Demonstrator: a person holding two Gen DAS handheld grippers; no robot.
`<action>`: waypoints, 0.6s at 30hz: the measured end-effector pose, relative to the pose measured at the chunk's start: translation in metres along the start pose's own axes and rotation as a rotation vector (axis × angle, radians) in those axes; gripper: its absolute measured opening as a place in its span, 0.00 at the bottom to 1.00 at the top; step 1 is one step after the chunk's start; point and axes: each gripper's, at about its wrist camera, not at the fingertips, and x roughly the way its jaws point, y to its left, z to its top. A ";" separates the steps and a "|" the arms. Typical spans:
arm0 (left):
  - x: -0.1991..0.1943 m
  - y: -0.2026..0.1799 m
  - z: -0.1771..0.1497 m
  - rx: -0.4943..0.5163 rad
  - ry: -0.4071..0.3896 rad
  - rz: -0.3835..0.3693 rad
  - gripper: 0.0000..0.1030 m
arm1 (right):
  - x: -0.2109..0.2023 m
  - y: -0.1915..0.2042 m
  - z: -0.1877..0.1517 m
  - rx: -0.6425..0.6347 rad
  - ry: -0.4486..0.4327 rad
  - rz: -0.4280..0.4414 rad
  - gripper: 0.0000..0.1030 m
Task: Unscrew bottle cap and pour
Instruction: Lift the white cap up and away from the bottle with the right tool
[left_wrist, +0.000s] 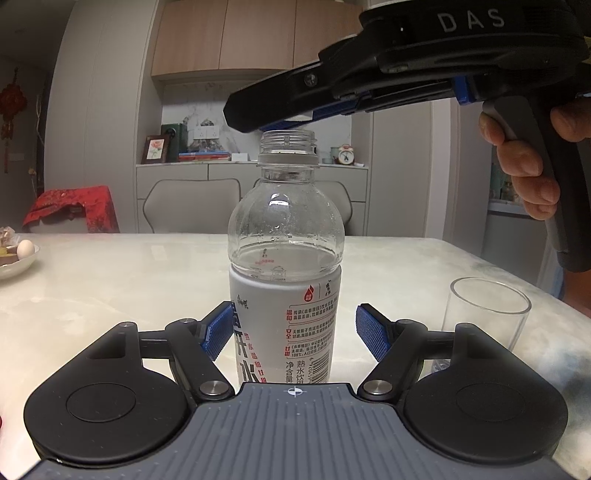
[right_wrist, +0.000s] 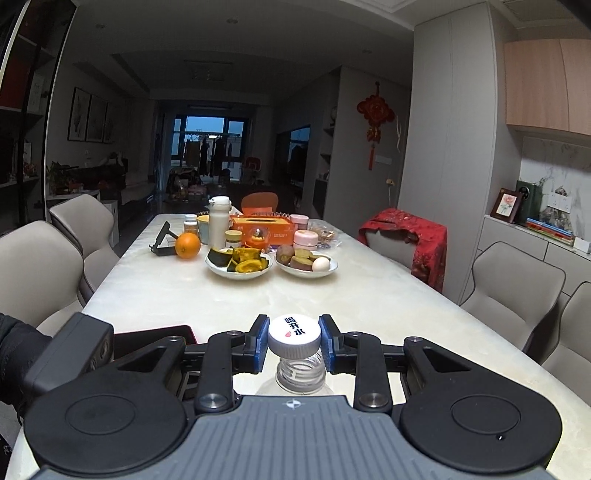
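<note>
A clear water bottle (left_wrist: 284, 236) with a white label stands upright on the marble table (left_wrist: 110, 295), its threaded neck (left_wrist: 287, 142) bare. My left gripper (left_wrist: 293, 326) is open around the label; a gap shows beside the right blue pad (left_wrist: 373, 332). My right gripper (left_wrist: 288, 110), held by a hand (left_wrist: 524, 162), hovers just over the mouth. In the right wrist view the right gripper (right_wrist: 294, 341) is shut on the white cap (right_wrist: 294, 334), which sits slightly above the bottle neck (right_wrist: 301, 369). An empty clear glass (left_wrist: 484, 314) stands to the bottle's right.
A plate of squash (right_wrist: 238, 264), a plate with sweet potatoes and an egg (right_wrist: 306, 264), an orange (right_wrist: 187, 244), a thermos (right_wrist: 218, 221) and a tissue box (right_wrist: 262, 225) fill the table's far end. Chairs (right_wrist: 513, 288) line both sides. A bowl (left_wrist: 14, 258) sits at the left edge.
</note>
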 end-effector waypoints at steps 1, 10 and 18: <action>0.000 0.000 0.000 0.001 -0.001 0.000 0.70 | -0.001 0.000 0.000 0.002 -0.003 -0.004 0.31; -0.001 0.000 0.000 0.007 0.000 -0.002 0.70 | -0.030 0.013 -0.006 0.035 -0.015 -0.122 0.31; -0.002 0.000 0.000 0.016 -0.002 0.004 0.70 | -0.064 0.033 -0.017 0.092 -0.036 -0.270 0.31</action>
